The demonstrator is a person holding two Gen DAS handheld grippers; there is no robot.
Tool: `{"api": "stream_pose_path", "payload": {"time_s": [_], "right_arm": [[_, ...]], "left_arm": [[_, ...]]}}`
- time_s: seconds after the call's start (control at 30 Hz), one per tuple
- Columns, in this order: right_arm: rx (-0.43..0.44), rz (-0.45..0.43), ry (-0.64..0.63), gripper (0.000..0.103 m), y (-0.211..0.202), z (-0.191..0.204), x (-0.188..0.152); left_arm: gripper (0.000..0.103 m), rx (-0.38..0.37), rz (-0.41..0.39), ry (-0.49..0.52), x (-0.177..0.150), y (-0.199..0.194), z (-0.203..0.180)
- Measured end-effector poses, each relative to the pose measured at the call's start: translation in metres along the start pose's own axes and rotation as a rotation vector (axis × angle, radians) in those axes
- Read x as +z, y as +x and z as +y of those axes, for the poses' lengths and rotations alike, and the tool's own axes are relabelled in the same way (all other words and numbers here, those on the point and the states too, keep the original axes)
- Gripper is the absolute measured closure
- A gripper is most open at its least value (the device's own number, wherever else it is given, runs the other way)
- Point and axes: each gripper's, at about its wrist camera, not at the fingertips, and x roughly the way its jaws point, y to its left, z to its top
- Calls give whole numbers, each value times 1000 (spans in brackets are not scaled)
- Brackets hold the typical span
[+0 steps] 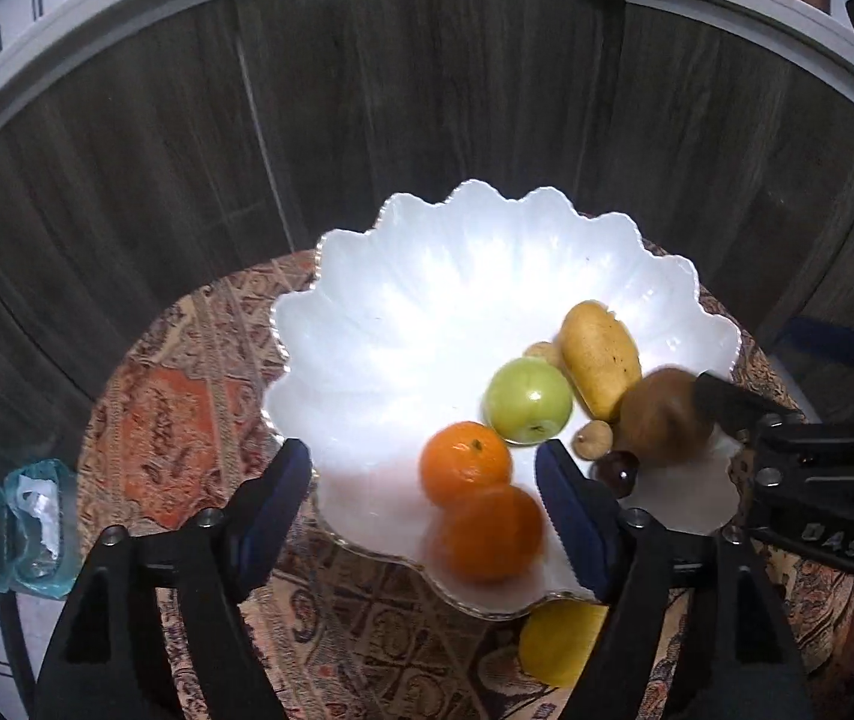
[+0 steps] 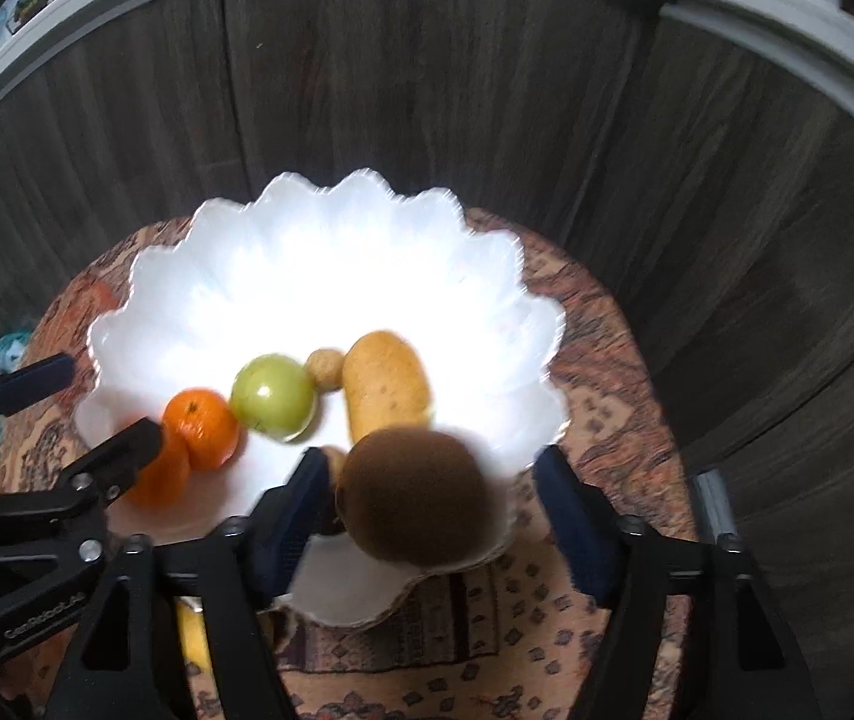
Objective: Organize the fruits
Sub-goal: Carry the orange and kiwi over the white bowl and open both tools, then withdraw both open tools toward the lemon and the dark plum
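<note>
- Fruit of yellow colour (image 1: 559,642) lies nearest, on the patterned counter (image 1: 186,420) just outside the bowl's near rim and partly under it. It could be forgotten, or be pushed off the counter if the bowl shifts.
- Left gripper (image 1: 427,507) is wide open and holds nothing. The 2 oranges (image 1: 475,498) sit between its fingers (image 1: 282,498), close to the low near rim. A careless closing could roll 1 orange over this rim.
- Right gripper (image 2: 436,510) is also wide open. The kiwi (image 2: 417,495) is between its fingers, blurred, right at the rim and seemingly not clamped. I judge it may roll out onto the cloth instead of into the bowl (image 2: 330,276).
- Both tools are close together, so they could collide.
- Small dark fruit (image 1: 616,471) and small tan fruit (image 1: 593,439) lie beside the kiwi; the kiwi may knock them.
- Green apple (image 1: 527,399) and yellow mango (image 1: 598,357) rest further in, touching; the smooth bowl lets them roll.
</note>
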Motion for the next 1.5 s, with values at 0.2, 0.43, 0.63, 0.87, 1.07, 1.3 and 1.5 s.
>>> {"api": "stream_pose_path", "payload": {"time_s": [0.2,0.43,0.63,0.87,1.07,1.3,1.5], "right_arm": [[-57,-70,19,12,-22,-4,7],[-76,-119,61,10,-50,-10,5],[-72,-141,99,10,-73,-15,-8],[-77,-129,148,10,-84,-25,-39],[-86,-93,179,10,-85,-33,-66],[-91,-60,253,10,-81,-46,-96],[-111,-52,260,10,-77,-49,-117]], "left_arm": [[5,34,-48,-10,5,-17,2],[2,33,-87,5,2,-39,-9],[1,31,-124,-7,-7,-63,-18],[1,41,-138,0,-32,-76,-34],[1,33,-145,21,-51,-81,-48],[1,12,-138,38,-68,-80,-61],[1,0,-120,49,-82,-75,-67]]}}
